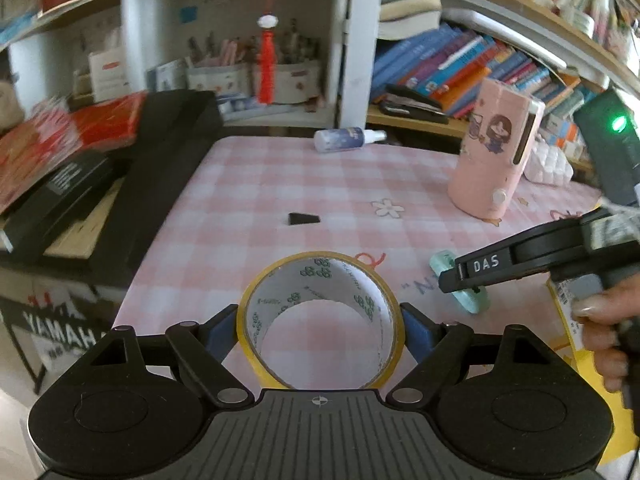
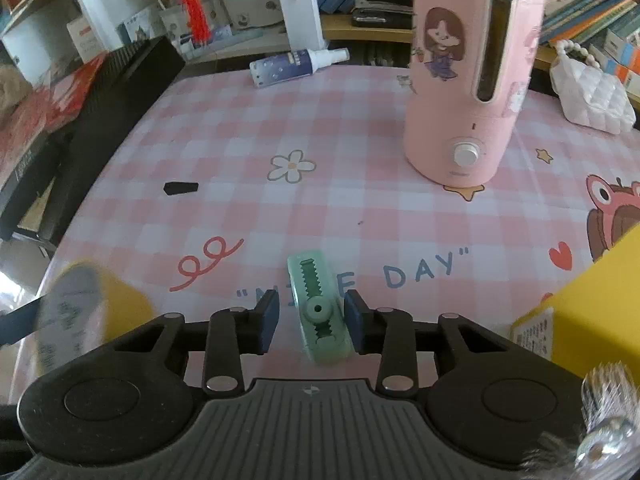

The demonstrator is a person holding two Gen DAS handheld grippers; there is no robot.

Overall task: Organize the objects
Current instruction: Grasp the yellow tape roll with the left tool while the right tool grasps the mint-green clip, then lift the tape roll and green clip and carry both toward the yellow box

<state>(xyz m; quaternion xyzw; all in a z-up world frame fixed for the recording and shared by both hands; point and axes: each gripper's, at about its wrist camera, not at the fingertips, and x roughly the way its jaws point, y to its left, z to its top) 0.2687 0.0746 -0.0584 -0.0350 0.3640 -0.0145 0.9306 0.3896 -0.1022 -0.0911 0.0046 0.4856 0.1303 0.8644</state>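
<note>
Left gripper [image 1: 320,326] clenched on yellow tape roll [image 1: 319,320]; right gripper [image 2: 311,320] released, straddling green correction tape [image 2: 320,312], pink humidifier [image 2: 472,76] at one o'clock

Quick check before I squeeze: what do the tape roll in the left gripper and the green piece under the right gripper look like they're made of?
Tape roll: glossy yellow plastic film wound on what looks like a white printed cardboard core, matte inside; probably gives if squeezed hard. Green piece: looks like moulded hard plastic, smooth with a slight sheen, with crisp sawtooth ridges and a round knob; probably rigid.
</note>
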